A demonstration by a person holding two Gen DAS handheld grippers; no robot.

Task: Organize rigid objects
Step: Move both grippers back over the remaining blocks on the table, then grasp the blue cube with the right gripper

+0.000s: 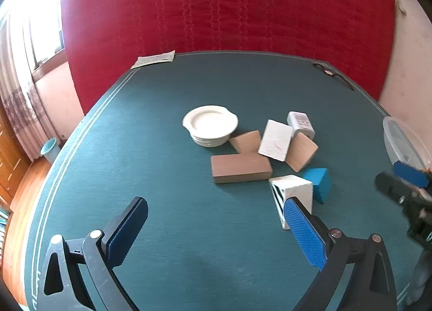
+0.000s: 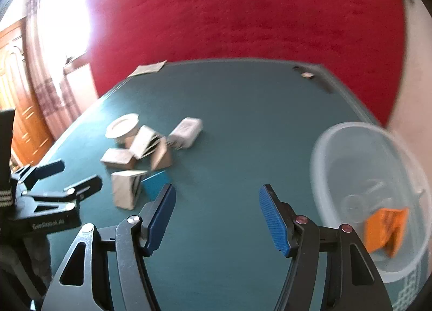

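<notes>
Left wrist view: both claws, left gripper [image 1: 216,227] & right gripper [image 2: 217,216], gape empty; white box [image 1: 293,197] nearest, prob light, stiff, slick—pinch across flat sides.

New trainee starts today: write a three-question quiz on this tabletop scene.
1. True or false: the left tool is shut on a wooden block.
2. Multiple choice: what lies inside the clear plastic basin? A) a white plate B) an orange packet C) a blue block
3. Fill in: the white plate rests on a white ____.

Key
1. False: both the left tool and the right tool are open and hold nothing.
2. B: the orange packet lies in the basin.
3. Bowl, beside the pile with the long wooden block and the blue block.
</notes>
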